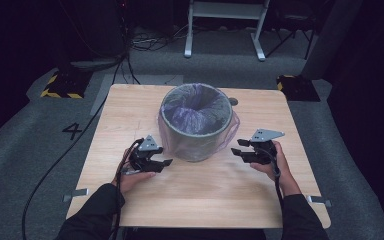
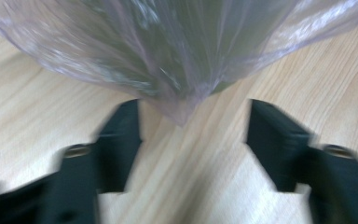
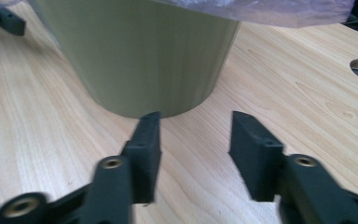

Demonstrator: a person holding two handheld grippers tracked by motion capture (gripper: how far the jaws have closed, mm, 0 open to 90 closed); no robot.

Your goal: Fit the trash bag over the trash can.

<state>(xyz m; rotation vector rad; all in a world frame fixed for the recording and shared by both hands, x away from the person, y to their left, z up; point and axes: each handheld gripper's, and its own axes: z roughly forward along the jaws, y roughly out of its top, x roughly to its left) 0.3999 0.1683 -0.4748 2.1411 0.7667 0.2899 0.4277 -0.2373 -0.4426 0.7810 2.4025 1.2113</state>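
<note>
One bin, one plastic liner, two tongs.

Grey carpet — perhaps dark walls.

Both forearms, in dark sleeves, come up from the lower edge of the high view, set well apart, and each hand holds a gripper low over the table. The left hand carries the left gripper, whose jaws point inward to the right and stand apart with nothing pressed between them. The right hand carries the right gripper, pointing inward to the left toward the other one, its jaws likewise parted and empty. Each gripper bears a grey three-cornered plate on top and seems tilted slightly downward, though the blur makes that hard to judge. A cable trails back along each arm.
</note>
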